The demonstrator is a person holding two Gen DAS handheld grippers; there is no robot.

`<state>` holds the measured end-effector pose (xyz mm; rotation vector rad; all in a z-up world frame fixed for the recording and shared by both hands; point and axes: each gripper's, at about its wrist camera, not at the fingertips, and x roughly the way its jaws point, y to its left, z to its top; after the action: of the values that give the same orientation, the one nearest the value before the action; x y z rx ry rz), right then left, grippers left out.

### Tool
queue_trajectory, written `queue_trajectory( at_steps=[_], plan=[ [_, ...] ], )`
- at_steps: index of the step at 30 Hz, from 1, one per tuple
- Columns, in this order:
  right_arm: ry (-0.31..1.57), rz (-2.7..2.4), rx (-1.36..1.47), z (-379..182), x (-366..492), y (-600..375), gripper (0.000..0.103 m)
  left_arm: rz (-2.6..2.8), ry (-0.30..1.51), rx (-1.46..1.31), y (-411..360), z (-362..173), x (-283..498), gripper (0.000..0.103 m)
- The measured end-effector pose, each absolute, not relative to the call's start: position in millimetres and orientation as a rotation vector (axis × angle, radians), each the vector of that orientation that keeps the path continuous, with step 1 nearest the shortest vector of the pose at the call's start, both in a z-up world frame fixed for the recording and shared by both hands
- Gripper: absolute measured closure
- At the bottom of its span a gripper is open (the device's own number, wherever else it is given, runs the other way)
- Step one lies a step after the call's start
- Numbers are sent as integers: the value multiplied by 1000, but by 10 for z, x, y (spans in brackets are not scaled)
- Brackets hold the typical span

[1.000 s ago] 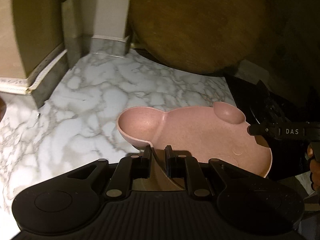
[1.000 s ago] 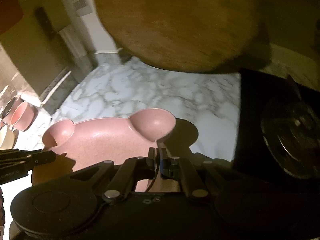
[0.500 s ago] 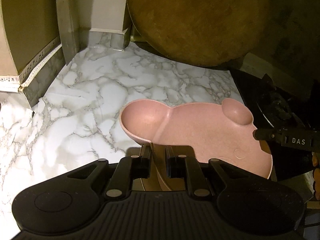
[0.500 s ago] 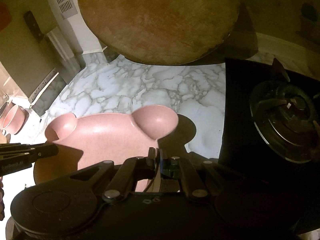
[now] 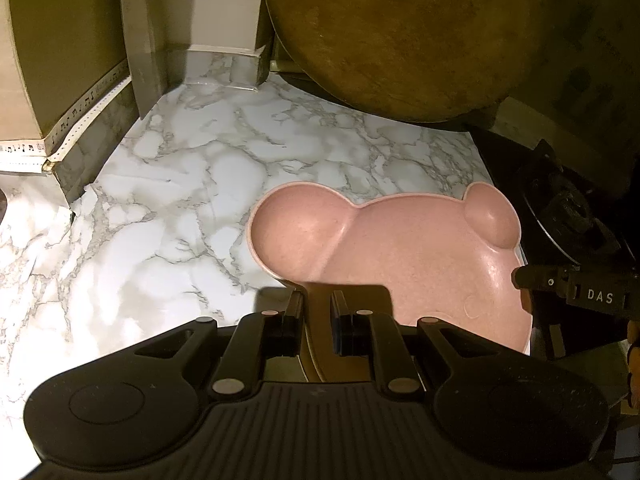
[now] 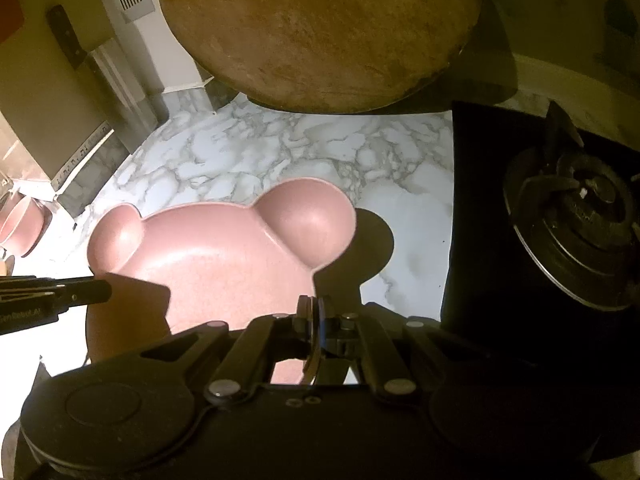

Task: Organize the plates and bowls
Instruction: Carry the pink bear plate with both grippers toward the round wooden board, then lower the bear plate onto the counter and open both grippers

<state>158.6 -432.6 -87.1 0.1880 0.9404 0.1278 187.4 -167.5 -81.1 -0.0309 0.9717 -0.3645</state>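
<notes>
We hold the plate (image 5: 404,256) over the counter (image 5: 168,216), left gripper (image 5: 316,312) astride its rim at seven o'clock, right gripper (image 6: 316,312) pinching it at five. Keep both level; avoid the stove (image 6: 576,232) at three.

left hand-held gripper (image 5: 316,312) fingers clamped narrow on rim; right hand-held gripper (image 6: 316,312) pinched nearly closed on opposite rim.

The left claw (image 5: 314,312) hides the pink plate's (image 5: 400,256) near rim
</notes>
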Motion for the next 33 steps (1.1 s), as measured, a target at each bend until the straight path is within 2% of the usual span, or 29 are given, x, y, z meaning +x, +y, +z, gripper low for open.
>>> queue_trajectory(
  at_steps=[5,13,21,25,33],
  plan=[
    [946,107,144,-856,1575,-4293,89,-365,976,-38,-1660,-814,1854,90],
    [908,117,140,-723,1451,-4262,85,-370,957,-41,-1585,-751,1739,89],
    [866,163,139,-575,1312,-4049,69,-382,912,-52,-1436,-604,1574,89],
    [844,199,141,-496,1228,-3899,65,-376,887,-57,-1322,-527,1466,88],
    [804,286,143,-357,1091,-3513,53,-334,827,-89,-1008,-358,1253,73]
  ],
)
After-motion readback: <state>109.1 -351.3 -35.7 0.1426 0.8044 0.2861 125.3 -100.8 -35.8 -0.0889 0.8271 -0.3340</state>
